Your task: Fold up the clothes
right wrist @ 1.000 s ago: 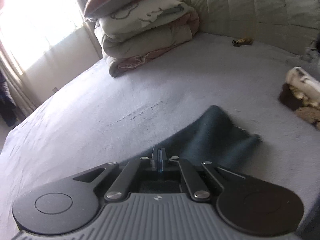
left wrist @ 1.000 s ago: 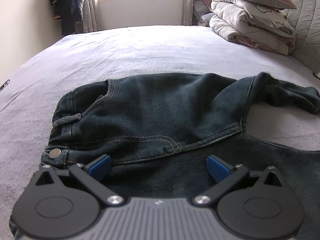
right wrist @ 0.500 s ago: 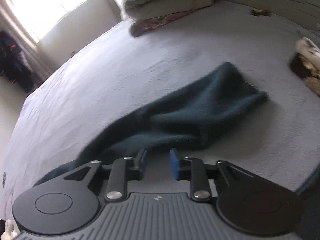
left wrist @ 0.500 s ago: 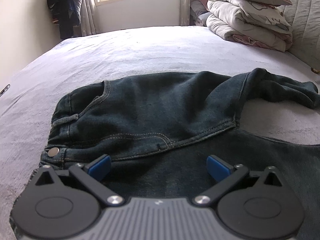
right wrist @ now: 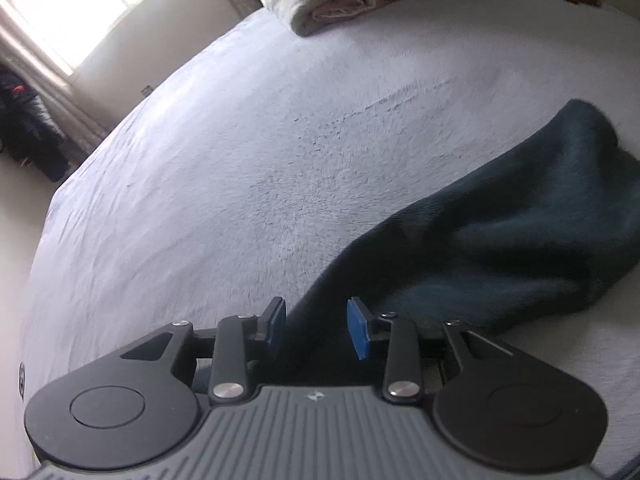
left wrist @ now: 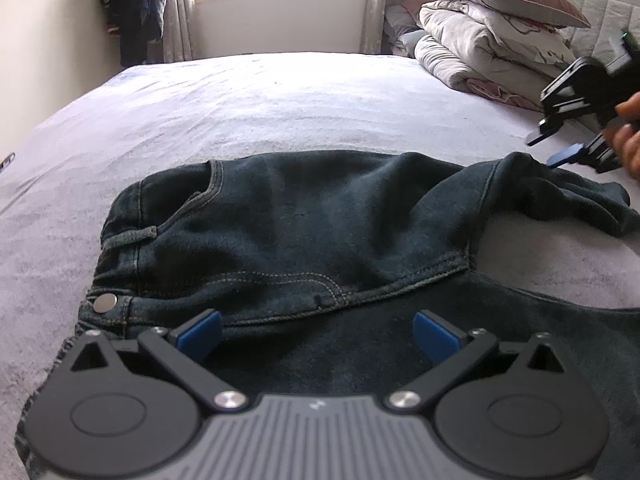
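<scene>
Hovering closest to you, your left gripper (left wrist: 316, 334) has its blue pads spread wide over the dark jeans (left wrist: 304, 232), just behind the fly seam and beside the metal waist button (left wrist: 105, 303), with nothing pinched between them. The jeans lie on the pale bedspread (left wrist: 260, 104), waistband to your left, one leg folded across the upper part and trailing off to the right. Further out on that side, your right gripper (right wrist: 317, 326) has just been opening; its pads stand partly apart with the dark trouser leg (right wrist: 520, 228) running between them, and no pad appears to press on it. In the left wrist view your hand (left wrist: 628, 136) holds that tool just above the leg's rumpled ridge. The risk here is the loose leg: it lies twisted and bunched rather than flat, so any fold made over it would likely trap wrinkles. Closing now might catch only the top layer, dragging it off the one beneath. With your left pads holding nothing, a pull from the right could slide the whole garment across the bed. Beyond, a stack of folded bedding (left wrist: 492, 52) sits well apart near the headboard.
</scene>
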`<action>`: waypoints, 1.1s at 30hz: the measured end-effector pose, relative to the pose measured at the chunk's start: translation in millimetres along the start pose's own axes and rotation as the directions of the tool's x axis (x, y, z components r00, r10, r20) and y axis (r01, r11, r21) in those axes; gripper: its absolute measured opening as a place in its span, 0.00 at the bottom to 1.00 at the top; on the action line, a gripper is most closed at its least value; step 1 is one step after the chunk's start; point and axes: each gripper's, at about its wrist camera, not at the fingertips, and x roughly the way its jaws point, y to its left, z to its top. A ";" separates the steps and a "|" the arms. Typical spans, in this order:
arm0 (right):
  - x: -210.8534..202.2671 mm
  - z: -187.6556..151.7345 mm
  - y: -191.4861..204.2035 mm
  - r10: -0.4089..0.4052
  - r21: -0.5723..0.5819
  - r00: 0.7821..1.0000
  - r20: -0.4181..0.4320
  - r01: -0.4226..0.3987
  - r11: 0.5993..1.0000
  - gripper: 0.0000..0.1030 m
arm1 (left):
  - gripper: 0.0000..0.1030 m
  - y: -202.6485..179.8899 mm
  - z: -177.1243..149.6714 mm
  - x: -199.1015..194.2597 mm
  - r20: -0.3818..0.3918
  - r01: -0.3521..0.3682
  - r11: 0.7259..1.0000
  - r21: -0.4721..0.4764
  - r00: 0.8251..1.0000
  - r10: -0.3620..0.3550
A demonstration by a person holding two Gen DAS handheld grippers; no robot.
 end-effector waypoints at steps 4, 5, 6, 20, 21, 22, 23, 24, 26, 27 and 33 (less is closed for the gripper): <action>14.7 2.6 4.5 -0.050 0.023 0.999 0.005 0.050 0.998 0.36 | 1.00 2.2 1.5 -0.9 0.005 0.001 1.000 -0.010 1.000 -0.001; 18.5 3.2 5.1 -0.067 0.028 0.998 0.007 0.066 0.997 0.36 | 1.00 2.6 1.7 -1.0 0.006 0.001 1.000 -0.012 1.000 -0.001; 21.3 2.9 4.4 -0.078 0.030 0.997 0.007 0.077 0.997 0.36 | 1.00 3.1 1.8 -0.7 0.004 0.001 1.000 -0.014 1.000 -0.001; -68.0 -47.3 -15.6 -0.024 -0.092 0.988 0.155 0.038 0.995 0.05 | 1.00 2.8 3.1 -6.4 0.022 -0.004 1.000 -0.008 1.000 0.004; -75.9 -54.8 -21.4 -0.022 -0.084 0.988 0.152 0.035 0.996 0.05 | 1.00 1.8 3.0 -7.3 0.026 -0.005 1.000 -0.005 1.000 0.005; -83.1 -62.8 -27.0 -0.020 -0.078 0.989 0.146 0.032 0.996 0.05 | 1.00 0.8 2.9 -8.2 0.029 -0.005 1.000 -0.001 1.000 0.005; -87.9 -70.7 -31.9 -0.021 -0.074 0.990 0.137 0.032 0.997 0.05 | 1.00 -0.2 2.3 -8.9 0.032 -0.007 1.000 0.003 0.999 0.007; -91.1 -78.2 -35.7 -0.025 -0.073 0.991 0.130 0.035 0.997 0.05 | 1.00 -1.1 1.7 -9.5 0.032 -0.010 1.000 0.007 0.999 0.010; -97.9 -95.3 -42.0 -0.032 -0.076 0.993 0.117 0.042 0.996 0.05 | 1.00 -2.7 0.2 -12.2 0.036 -0.014 1.000 0.012 0.999 0.014; -100.3 -104.0 -44.6 -0.035 -0.075 0.993 0.108 0.043 0.996 0.05 | 1.00 -3.4 -0.5 -14.0 0.039 -0.016 1.000 0.015 0.999 0.016; -90.0 -141.9 -56.1 -0.059 -0.027 0.998 0.035 0.060 0.998 0.05 | 1.00 -10.3 -3.5 -31.7 0.096 -0.015 1.000 0.022 0.995 0.013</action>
